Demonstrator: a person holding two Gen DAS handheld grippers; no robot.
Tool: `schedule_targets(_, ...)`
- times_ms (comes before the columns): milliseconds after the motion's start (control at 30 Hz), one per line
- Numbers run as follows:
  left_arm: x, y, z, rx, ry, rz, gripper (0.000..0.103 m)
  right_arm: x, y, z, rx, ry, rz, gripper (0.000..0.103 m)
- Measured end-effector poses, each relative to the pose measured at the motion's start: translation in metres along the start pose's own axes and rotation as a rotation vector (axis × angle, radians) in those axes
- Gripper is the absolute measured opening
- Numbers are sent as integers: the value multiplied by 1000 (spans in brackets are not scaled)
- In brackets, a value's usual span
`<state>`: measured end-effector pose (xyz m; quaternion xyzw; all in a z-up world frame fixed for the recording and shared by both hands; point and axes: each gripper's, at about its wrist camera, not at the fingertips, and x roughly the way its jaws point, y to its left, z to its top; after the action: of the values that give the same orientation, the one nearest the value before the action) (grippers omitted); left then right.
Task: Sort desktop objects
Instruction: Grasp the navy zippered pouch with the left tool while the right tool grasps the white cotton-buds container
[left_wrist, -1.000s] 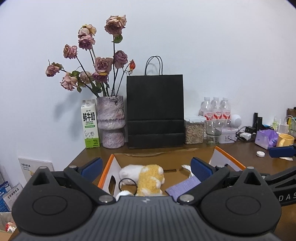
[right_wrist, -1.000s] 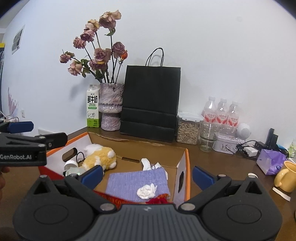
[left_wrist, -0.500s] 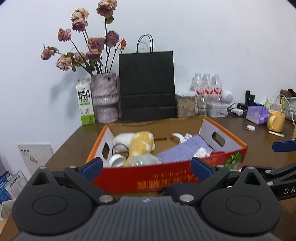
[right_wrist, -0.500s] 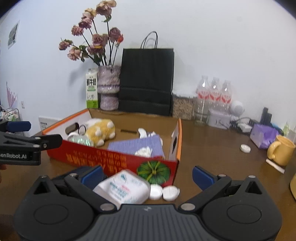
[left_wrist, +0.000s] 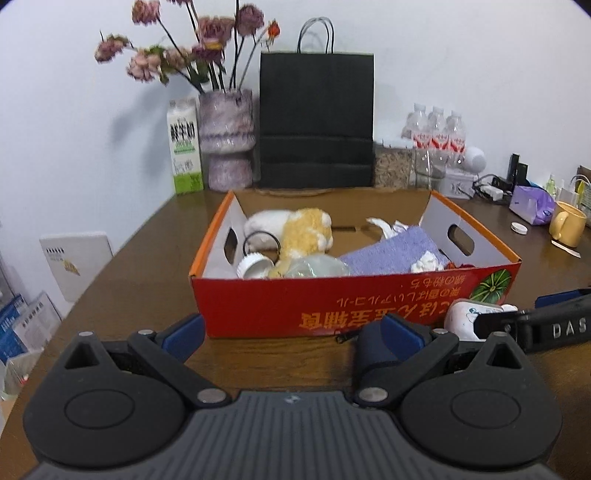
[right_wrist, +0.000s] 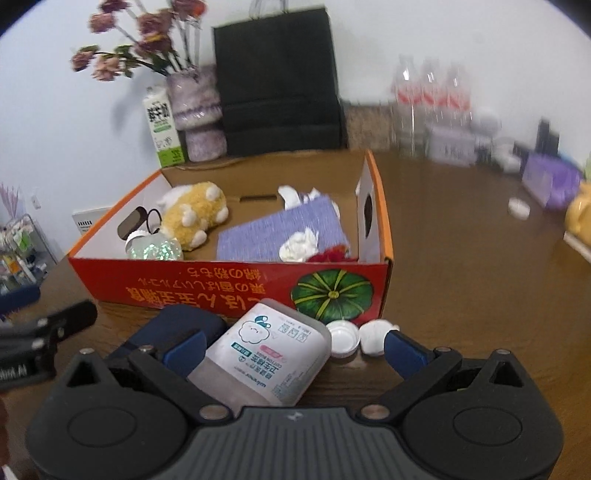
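A red and orange cardboard box stands mid-table, holding a yellow-white plush toy, a purple cloth, crumpled tissue, a glittery bottle and a black hair tie. In front of it lie a white cotton-swab box, a dark blue pouch and two white caps. My right gripper is open low over the table, with the cotton-swab box between its fingers, nearer the left one. My left gripper is open before the box's front wall, the pouch by its right finger.
Along the back wall stand a black paper bag, a vase of dried roses, a milk carton, water bottles and a jar. A yellow mug, a purple pack and a white lid sit to the right.
Both grippers have drawn back from above the box and dropped toward the table in front of it. The cotton-swab box, pouch and caps have come into view between the right fingers.
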<state>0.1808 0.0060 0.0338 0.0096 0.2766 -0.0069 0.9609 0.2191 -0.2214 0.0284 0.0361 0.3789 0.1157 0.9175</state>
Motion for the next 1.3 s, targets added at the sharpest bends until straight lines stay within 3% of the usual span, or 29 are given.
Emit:
schedule_targets(167, 8, 2, 12, 0, 65, -54, 103, 12, 3, 14, 32, 73, -12, 102)
schedule_targets(400, 13, -2, 14, 38, 97, -54, 103, 30, 16, 17, 25, 150, -66, 95)
schedule_targets(600, 20, -3, 8, 43, 148, -51, 103, 32, 14, 5, -7, 208, -52, 75)
schedule_targets(767, 25, -12, 8, 49, 193, -64, 103, 20, 2, -3, -39, 206, -32, 68)
schedule_targets(1300, 49, -67, 1, 139, 269, -72, 103, -10, -32, -15, -76, 112, -21, 65)
